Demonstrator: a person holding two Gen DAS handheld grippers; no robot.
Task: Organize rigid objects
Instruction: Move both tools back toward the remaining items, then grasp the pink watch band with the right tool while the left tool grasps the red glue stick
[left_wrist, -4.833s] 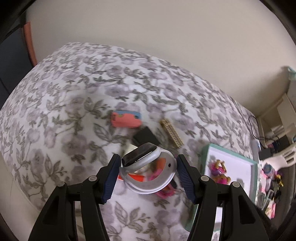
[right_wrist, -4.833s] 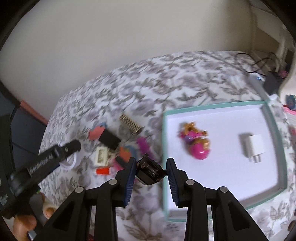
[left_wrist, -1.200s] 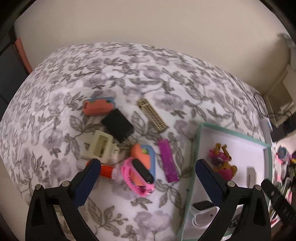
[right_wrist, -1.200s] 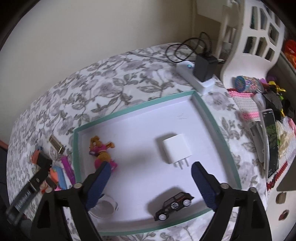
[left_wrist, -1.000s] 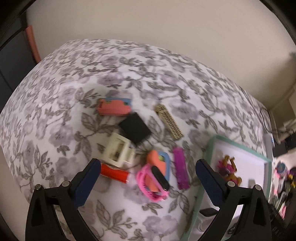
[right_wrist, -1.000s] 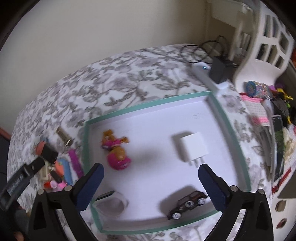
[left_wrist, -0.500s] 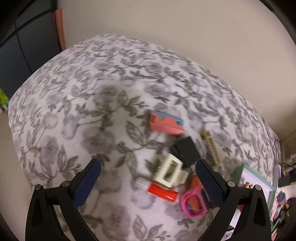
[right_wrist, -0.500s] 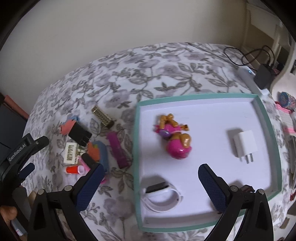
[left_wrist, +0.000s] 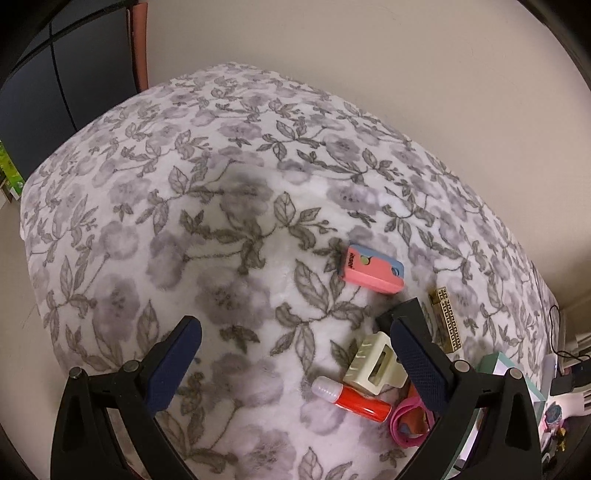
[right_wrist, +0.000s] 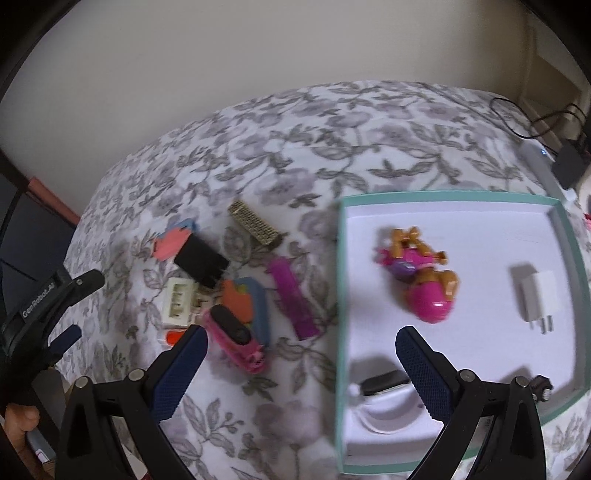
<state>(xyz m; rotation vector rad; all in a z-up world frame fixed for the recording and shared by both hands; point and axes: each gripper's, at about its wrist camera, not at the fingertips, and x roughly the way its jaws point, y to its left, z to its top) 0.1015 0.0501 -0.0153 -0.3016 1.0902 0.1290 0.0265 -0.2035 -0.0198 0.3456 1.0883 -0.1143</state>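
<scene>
A teal-rimmed white tray (right_wrist: 341, 295) holds a pink toy figure (right_wrist: 421, 280), a white charger (right_wrist: 535, 295), a white watch (right_wrist: 384, 402) and a toy car (right_wrist: 539, 386). Left of it lie a gold bar (right_wrist: 255, 221), black block (right_wrist: 201, 262), cream clip (right_wrist: 177, 301), purple bar (right_wrist: 293, 297) and pink band (right_wrist: 232, 338). My right gripper (right_wrist: 303, 369) hangs open over the tray's left rim. My left gripper (left_wrist: 295, 365) is open above the bedspread; the cream clip (left_wrist: 375, 365), red glue stick (left_wrist: 351, 398) and pink-and-blue case (left_wrist: 371, 271) sit by its right finger.
Everything rests on a floral bedspread (left_wrist: 221, 221) that drops off at the left and front. A wall runs behind it. A power strip with a black plug (right_wrist: 569, 162) lies beyond the tray. A hand (right_wrist: 18, 421) grips the left tool.
Both grippers let go of the watch and the toy car, which now lie in the tray. Since then both have swung left, and the loose pile has come into the right wrist view.
</scene>
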